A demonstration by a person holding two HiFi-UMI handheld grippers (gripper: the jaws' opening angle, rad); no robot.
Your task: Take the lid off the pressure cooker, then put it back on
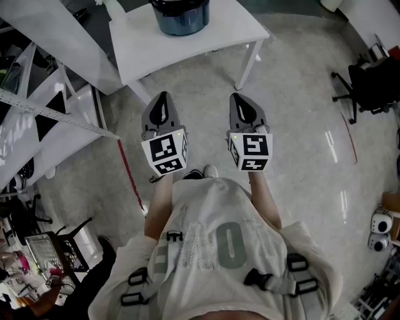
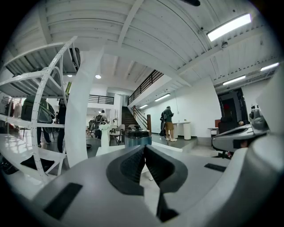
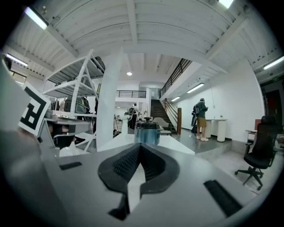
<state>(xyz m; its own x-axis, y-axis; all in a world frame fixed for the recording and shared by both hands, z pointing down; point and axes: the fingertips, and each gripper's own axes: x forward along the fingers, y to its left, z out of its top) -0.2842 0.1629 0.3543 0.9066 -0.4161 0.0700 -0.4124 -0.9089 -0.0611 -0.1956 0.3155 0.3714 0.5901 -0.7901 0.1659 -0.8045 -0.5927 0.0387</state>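
Note:
A blue-grey pressure cooker (image 1: 180, 15) with a dark lid stands on the white table (image 1: 194, 47) at the top of the head view. It also shows straight ahead as the pressure cooker (image 2: 137, 137) in the left gripper view and the pressure cooker (image 3: 147, 131) in the right gripper view, its lid (image 3: 147, 123) on. My left gripper (image 1: 161, 107) and right gripper (image 1: 243, 106) are held side by side over the floor, short of the table. Both are shut with nothing between the jaws.
A white shelving frame (image 1: 44, 94) stands to the left of the table. A black office chair (image 1: 369, 87) is at the right. A person (image 3: 201, 119) stands far back by a counter. A red line (image 1: 128, 172) runs across the floor near my feet.

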